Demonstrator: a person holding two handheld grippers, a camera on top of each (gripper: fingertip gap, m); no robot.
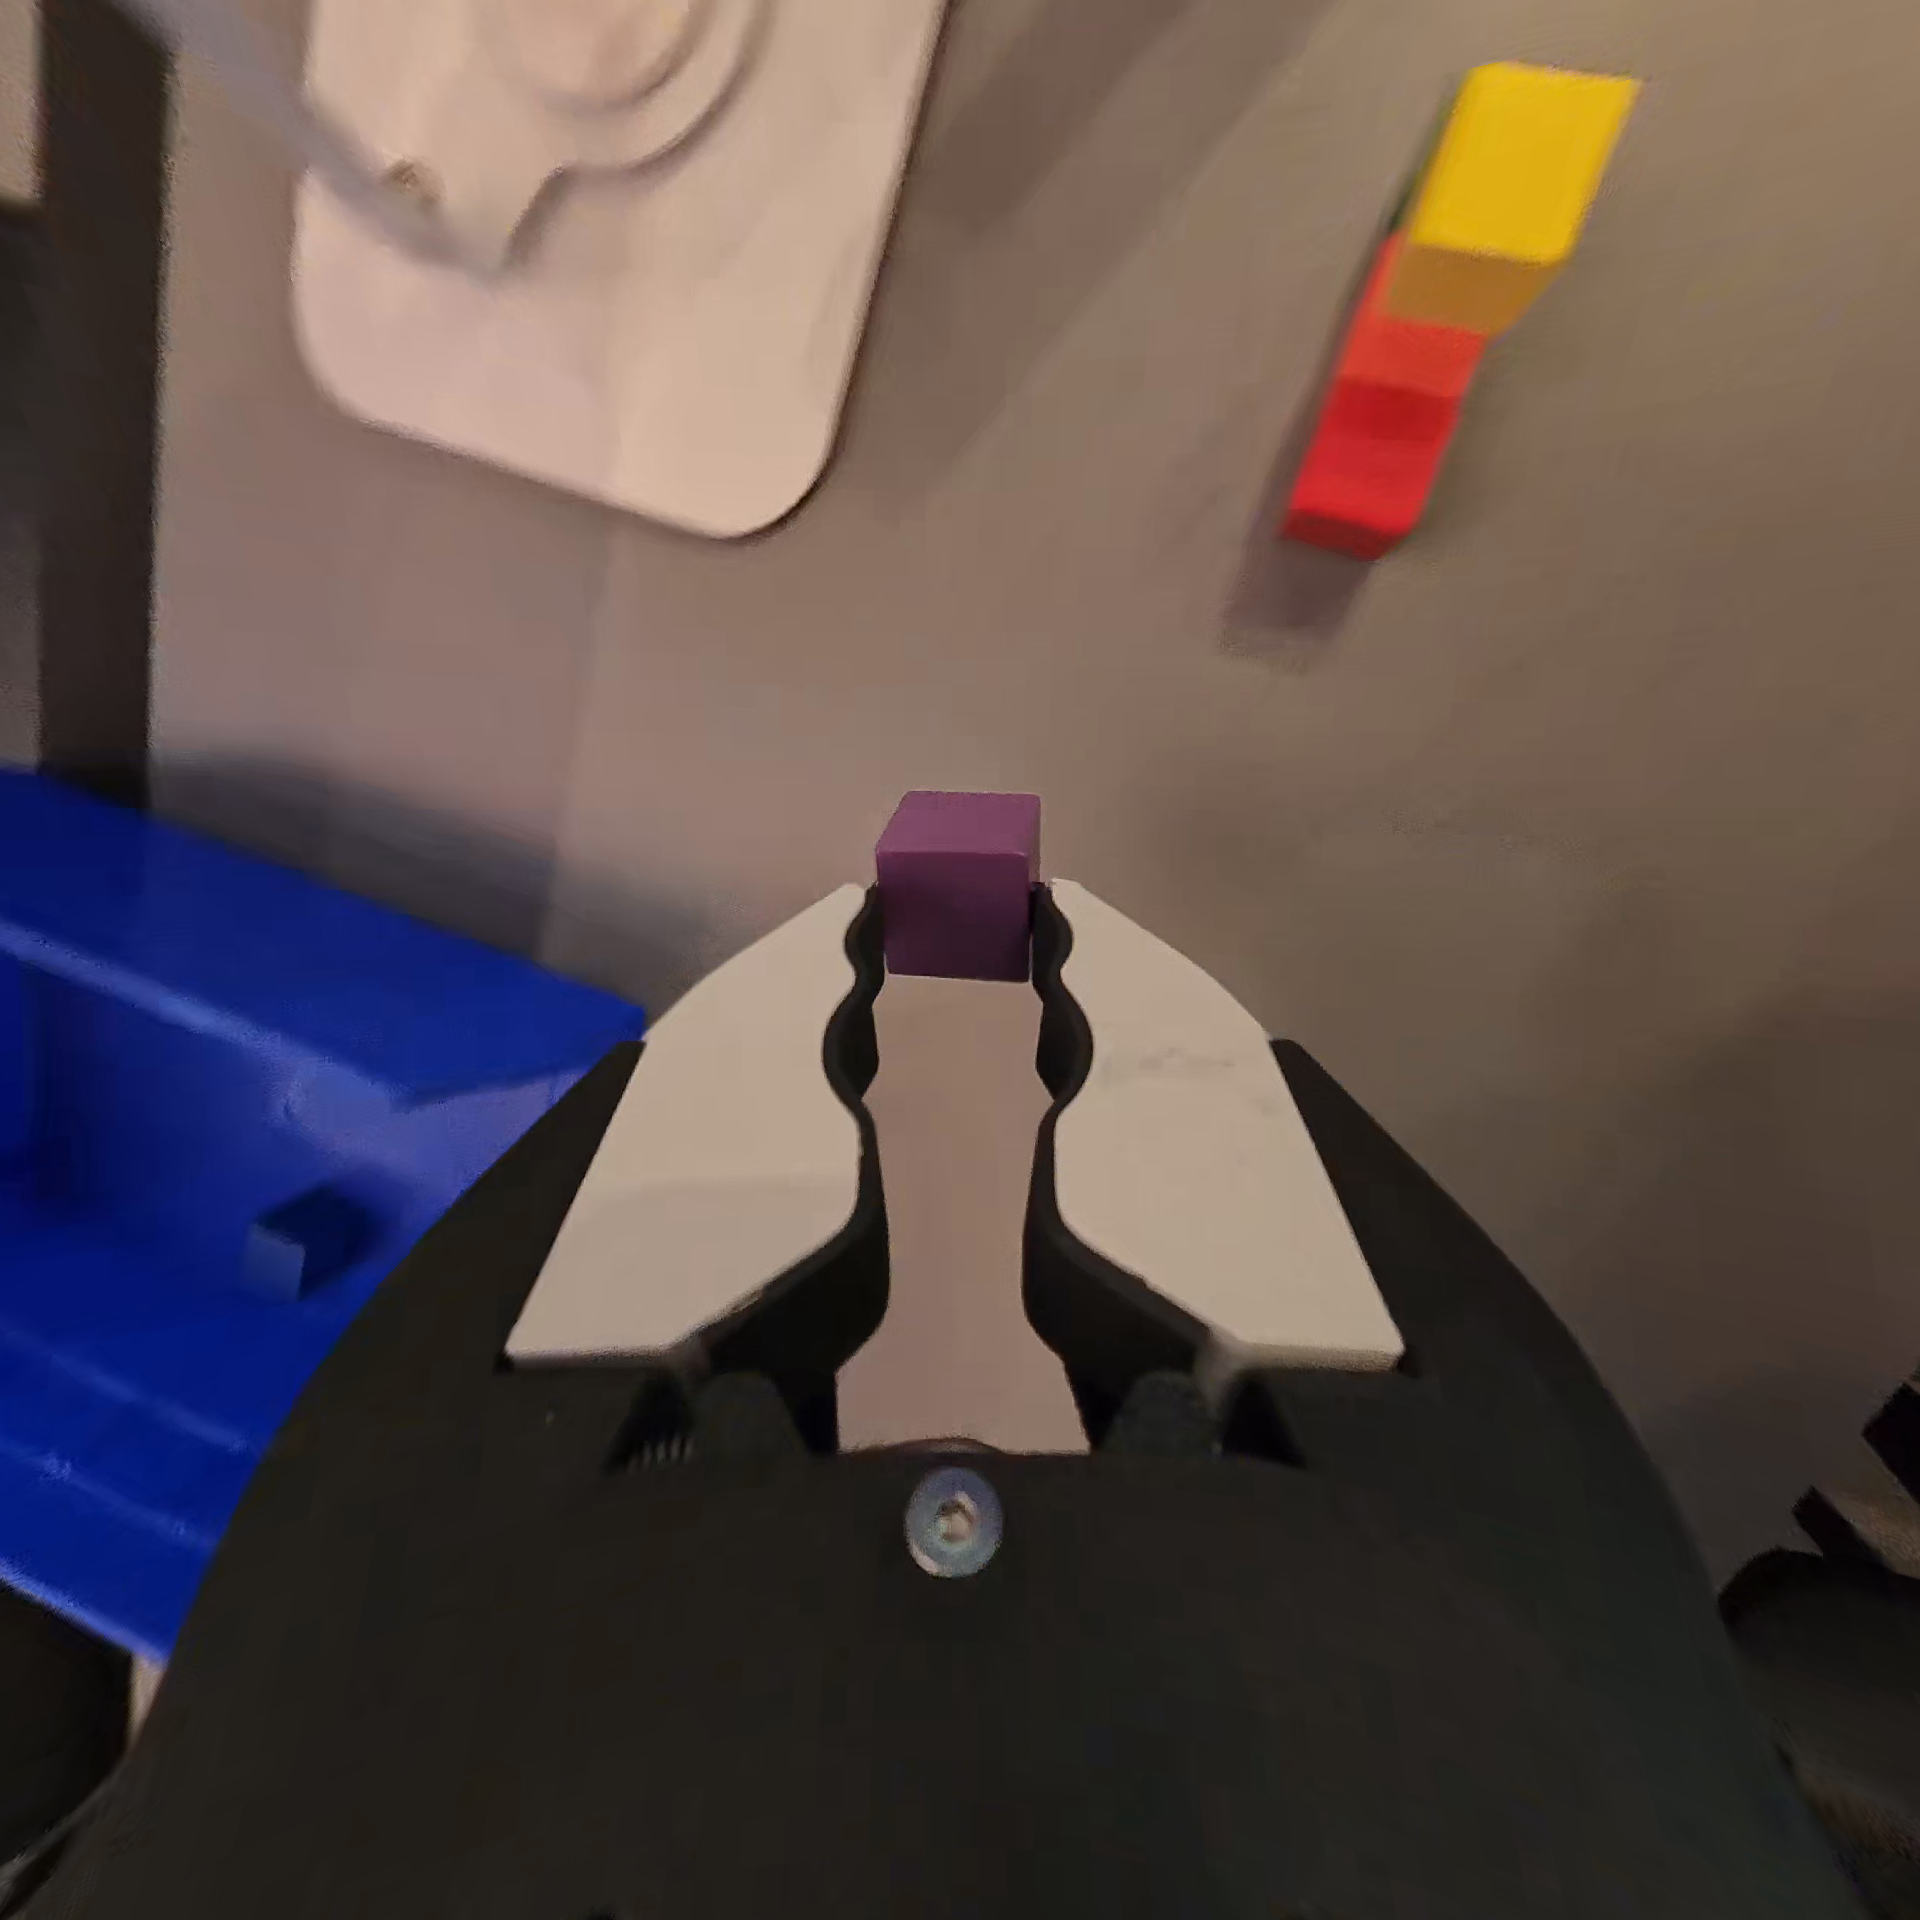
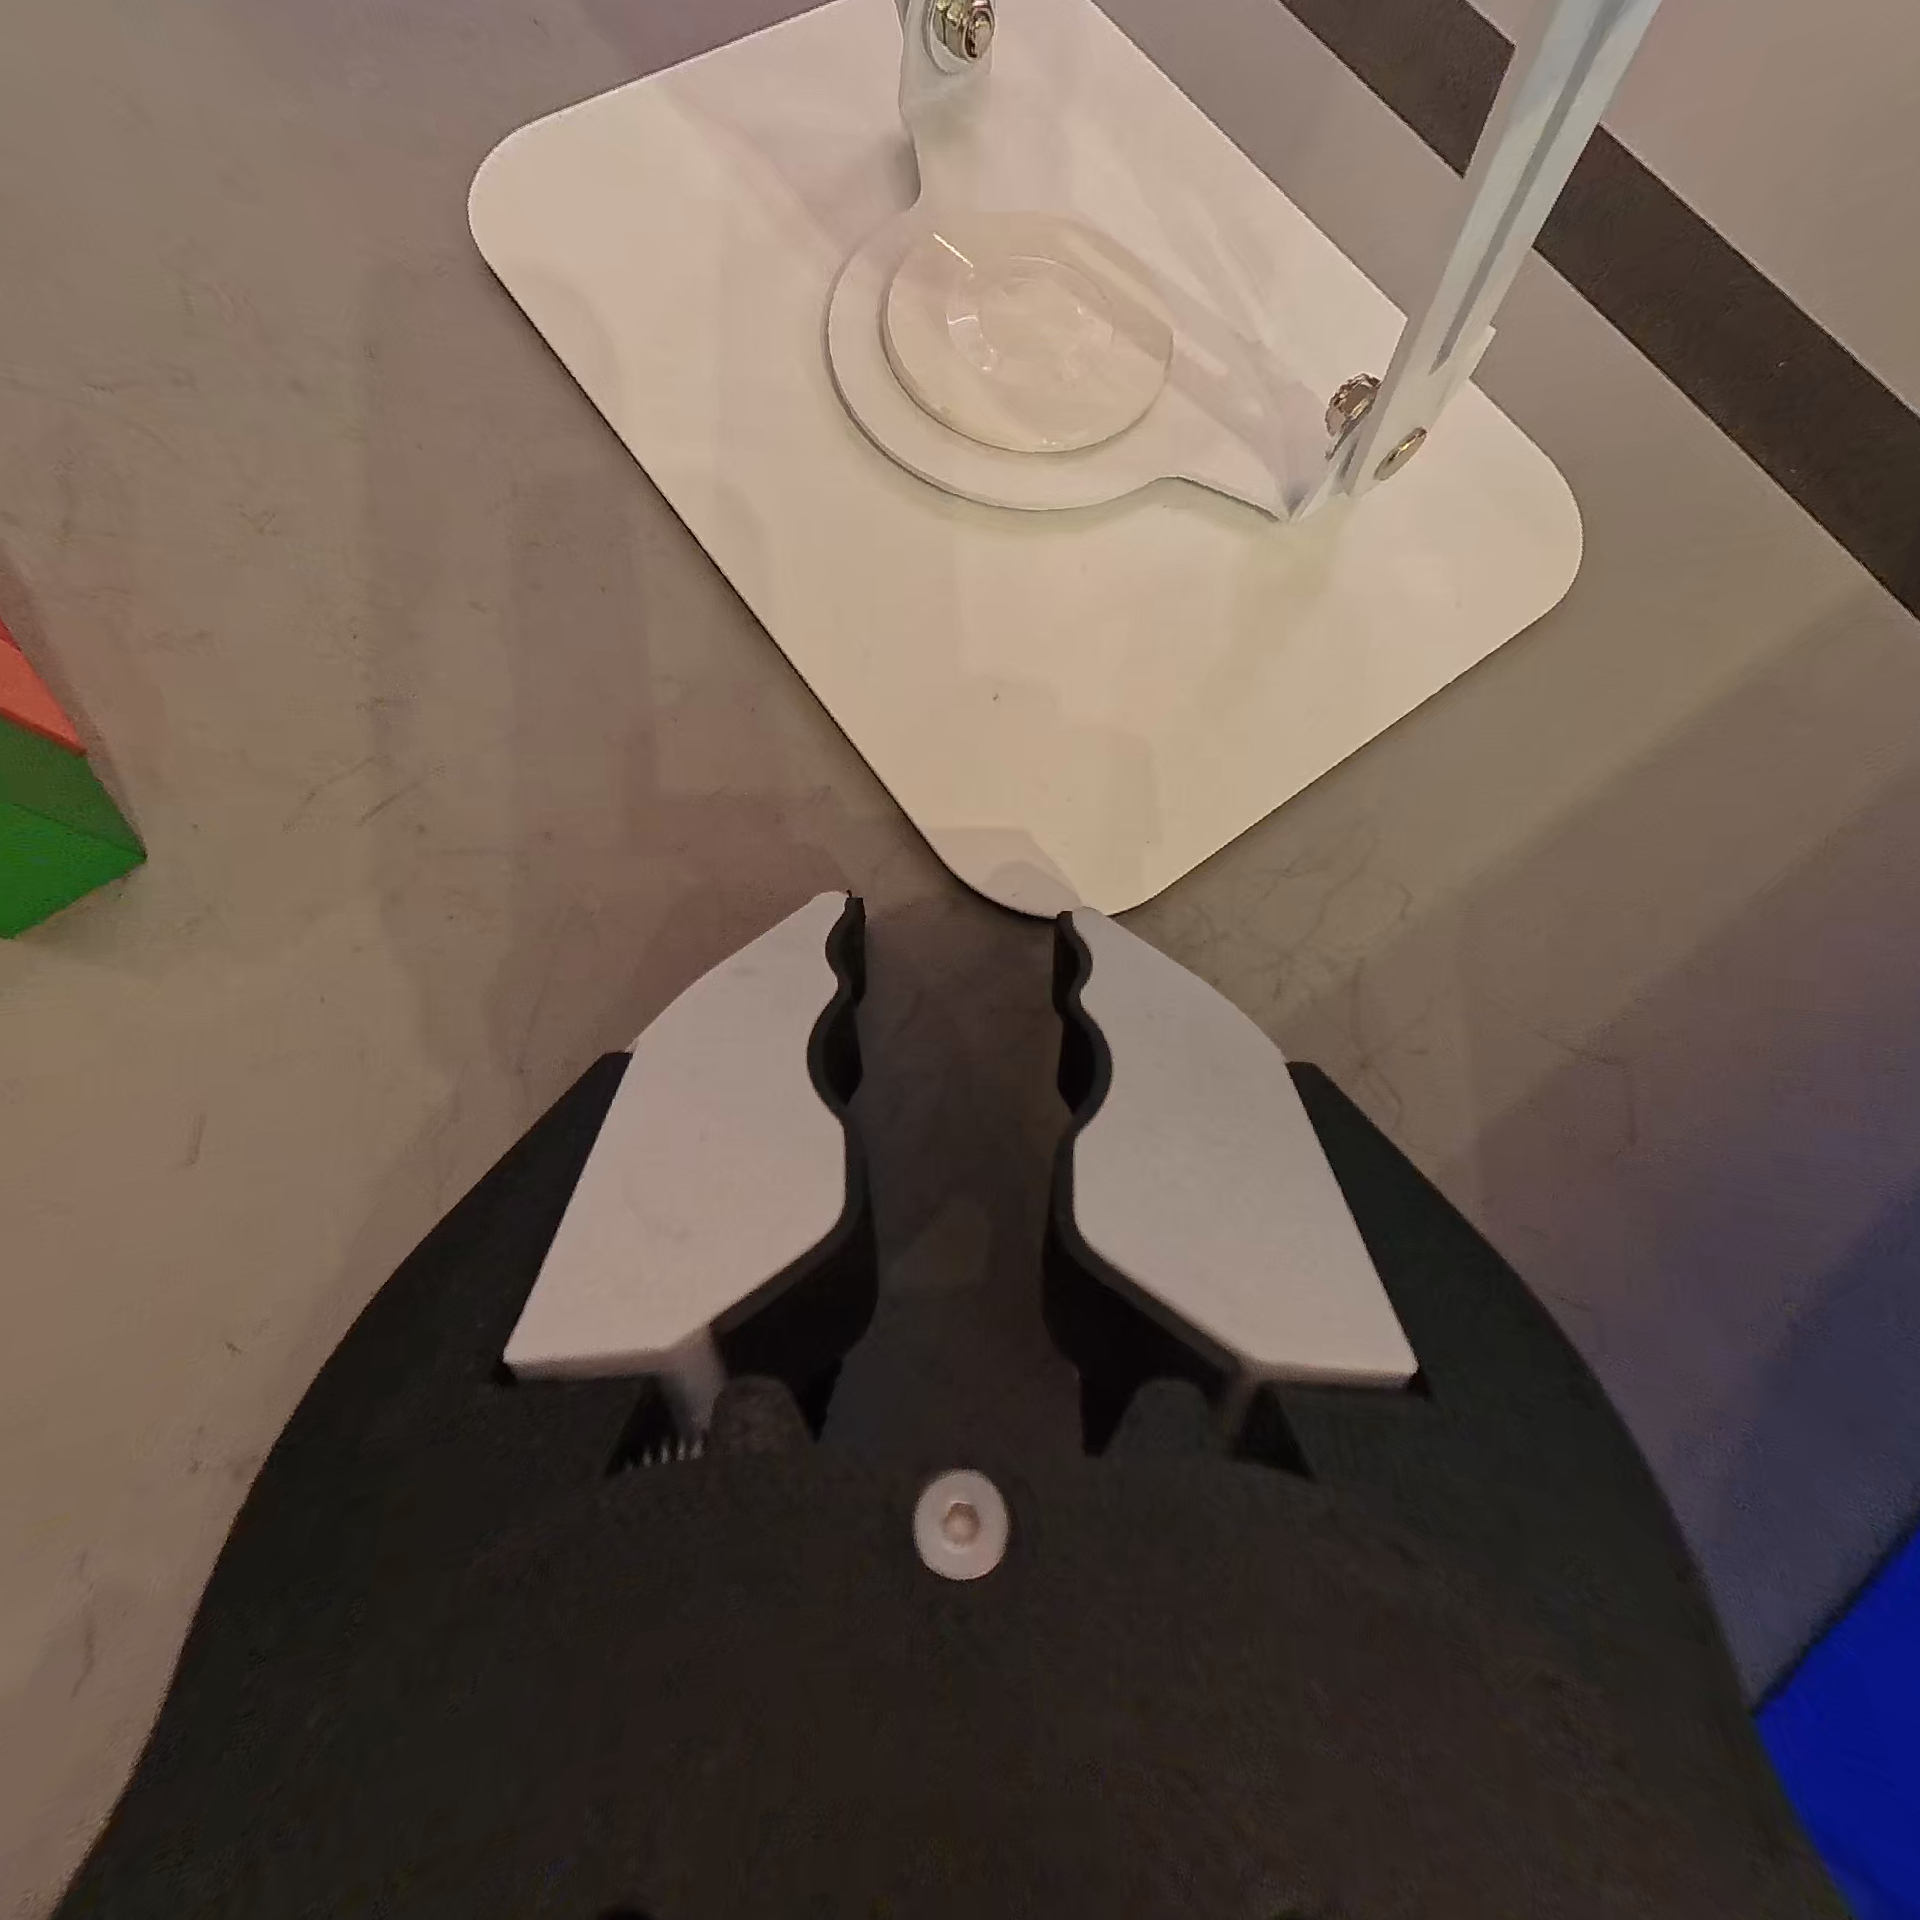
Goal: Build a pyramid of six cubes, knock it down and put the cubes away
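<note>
1. The left claw [image 1: 957, 906] holds a purple cube [image 1: 957, 902] at its very tips. Both dark pads press the cube's opposite sides, and the cube's upper part stands out past the fingertips, clear of the desk [image 1: 1039, 675].
2. Taking the white stand base [image 1: 613, 281] as the landmark: in the left wrist view the purple cube hangs on the near side of the base, well apart from it, with bare grey desk between them.
3. To the right of the base, and well apart from it, the other cubes stand together on the desk. A yellow cube [image 1: 1522, 166] is at the far end, an orange cube [image 1: 1418, 348] touches it, and a red cube [image 1: 1361, 468] sits at the near end. The picture is blurred here, so I cannot tell how many cubes are in the group.
4. A blue bin [image 1: 208, 1091] lies to the near left of the base, just beside the left claw's body. A small dark blue cube [image 1: 312, 1236] lies inside it.
5. The right claw [image 2: 954, 920] is partly open with nothing between its pads, and only shadowed desk shows in the gap. Its tips hover just at the near corner of the white base.
6. In the right wrist view, a green cube [image 2: 52, 831] shows at the picture's left edge, well left of the base, with a red-orange face [image 2: 26, 691] touching it above.
7. A white metal arm [image 2: 1496, 239] rises from the base, bolted on at its right side.
</note>
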